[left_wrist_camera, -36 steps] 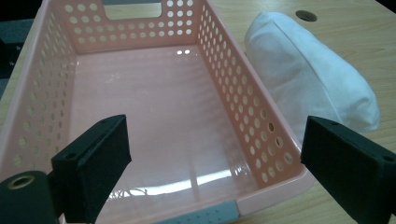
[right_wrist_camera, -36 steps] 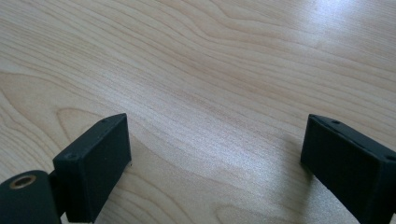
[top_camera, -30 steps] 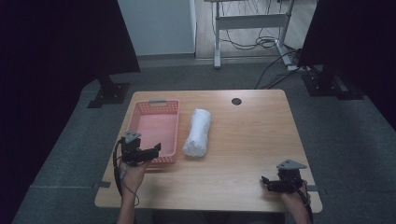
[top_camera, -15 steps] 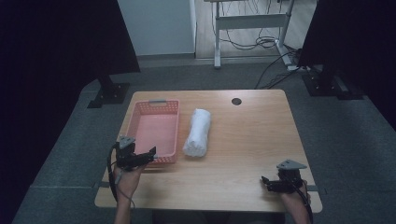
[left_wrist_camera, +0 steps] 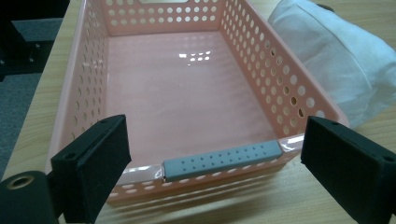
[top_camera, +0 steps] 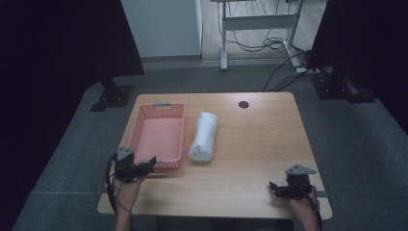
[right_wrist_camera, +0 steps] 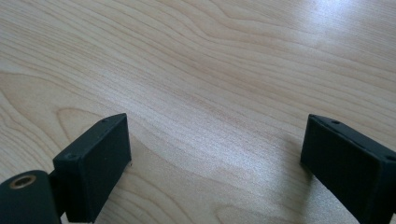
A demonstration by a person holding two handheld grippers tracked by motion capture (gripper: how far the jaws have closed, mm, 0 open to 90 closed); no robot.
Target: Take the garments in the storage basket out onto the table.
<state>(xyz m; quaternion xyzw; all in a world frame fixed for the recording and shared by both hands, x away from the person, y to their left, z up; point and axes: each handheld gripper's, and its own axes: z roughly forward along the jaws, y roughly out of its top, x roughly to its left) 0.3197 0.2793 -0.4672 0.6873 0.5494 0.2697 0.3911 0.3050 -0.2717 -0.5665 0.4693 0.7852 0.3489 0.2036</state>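
At seven o'clock on the table (top_camera: 240,144), the left gripper (top_camera: 144,167) gapes wide before the pink basket (top_camera: 159,137); at five o'clock the right gripper (top_camera: 279,188) gapes wide, empty.

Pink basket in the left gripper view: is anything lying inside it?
No, the pink basket shows a bare, shiny floor, and the rolled white towel lies outside it, beside its perforated wall.
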